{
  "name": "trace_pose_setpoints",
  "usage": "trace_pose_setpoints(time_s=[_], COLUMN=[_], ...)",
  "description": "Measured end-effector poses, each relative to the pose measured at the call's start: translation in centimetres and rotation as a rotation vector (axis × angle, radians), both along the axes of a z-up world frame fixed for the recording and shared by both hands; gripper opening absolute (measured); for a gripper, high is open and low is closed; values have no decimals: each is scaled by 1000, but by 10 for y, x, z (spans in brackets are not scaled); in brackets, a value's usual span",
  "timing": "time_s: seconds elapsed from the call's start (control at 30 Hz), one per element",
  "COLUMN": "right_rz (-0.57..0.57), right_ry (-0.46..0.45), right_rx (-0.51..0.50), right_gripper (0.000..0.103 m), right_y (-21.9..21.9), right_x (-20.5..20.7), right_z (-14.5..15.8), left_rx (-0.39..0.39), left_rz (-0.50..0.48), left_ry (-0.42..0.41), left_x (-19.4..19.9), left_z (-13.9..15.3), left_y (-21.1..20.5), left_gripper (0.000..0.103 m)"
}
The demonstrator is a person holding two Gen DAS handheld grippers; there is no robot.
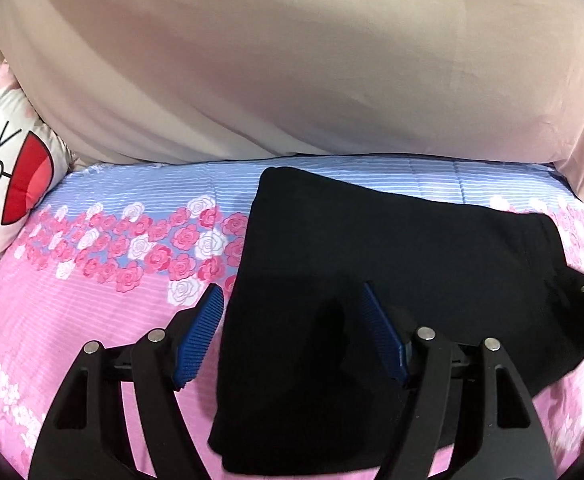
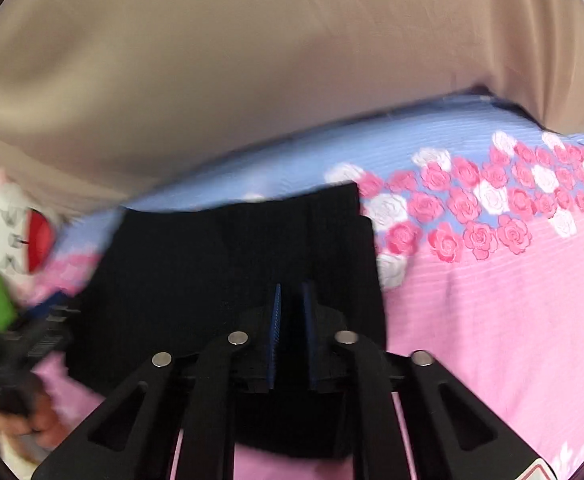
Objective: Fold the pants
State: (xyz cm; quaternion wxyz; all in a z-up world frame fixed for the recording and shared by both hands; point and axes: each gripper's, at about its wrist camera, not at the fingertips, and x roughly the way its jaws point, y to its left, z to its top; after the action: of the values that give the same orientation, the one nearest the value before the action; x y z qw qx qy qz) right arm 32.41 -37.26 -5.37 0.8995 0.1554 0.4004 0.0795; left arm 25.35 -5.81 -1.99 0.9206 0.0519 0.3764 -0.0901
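Note:
The black pants [image 1: 392, 264] lie folded into a compact block on the pink and blue floral bedsheet [image 1: 92, 320]. My left gripper [image 1: 292, 296] is open above the block's near left part, its left blue pad [image 1: 198, 336] over the sheet and the other over the cloth. In the right wrist view the pants [image 2: 220, 264] fill the middle. My right gripper [image 2: 292, 300] has its blue pads nearly together over the near edge of the cloth; fabric seems to sit between them. The other gripper shows blurred at the left edge [image 2: 40, 336].
A beige curtain [image 1: 292, 60] hangs behind the bed. A white cushion with a red mouth print [image 1: 8, 176] lies at the far left. The rose-patterned sheet [image 2: 492, 300] stretches to the right of the pants.

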Motion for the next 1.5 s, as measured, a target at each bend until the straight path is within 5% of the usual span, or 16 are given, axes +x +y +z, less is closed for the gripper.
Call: trace_pose_setpoints(time_s=[0.13, 0.27, 0.43, 0.53, 0.7, 0.77, 0.83, 0.97, 1.07, 1.23, 1.5], right_rz=[45, -1, 37, 16, -4, -11, -32, -64, -97, -139, -179], right_ry=[6, 45, -14, 28, 14, -10, -40, -76, -112, -139, -110], right_rx=[-99, -86, -96, -143, -105, -135, -184, -240, -245, -251, -254], right_gripper=[20, 5, 25, 21, 25, 33, 55, 63, 83, 86, 86], right_y=[14, -2, 16, 15, 15, 18, 21, 25, 29, 37, 46], right_x=[-31, -39, -57, -48, -66, -83, -106, -141, -168, -203, -229], right_z=[-4, -18, 3, -27, -5, 4, 10, 14, 16, 6, -29], left_rx=[5, 9, 18, 28, 45, 25, 19, -10, -7, -17, -39], left_rz=[13, 16, 29, 36, 46, 39, 30, 17, 15, 14, 35], left_ry=[-3, 0, 8, 40, 75, 74, 53, -11, -48, -89, -75], left_x=[-10, -19, -29, -26, -26, -38, -57, -106, -141, -178, -205], left_z=[6, 5, 1, -10, -27, -17, -6, 18, 31, 31, -11], left_y=[7, 8, 14, 13, 16, 23, 30, 42, 46, 50, 59], left_gripper=[69, 70, 70, 71, 72, 71, 71, 91, 95, 97, 98])
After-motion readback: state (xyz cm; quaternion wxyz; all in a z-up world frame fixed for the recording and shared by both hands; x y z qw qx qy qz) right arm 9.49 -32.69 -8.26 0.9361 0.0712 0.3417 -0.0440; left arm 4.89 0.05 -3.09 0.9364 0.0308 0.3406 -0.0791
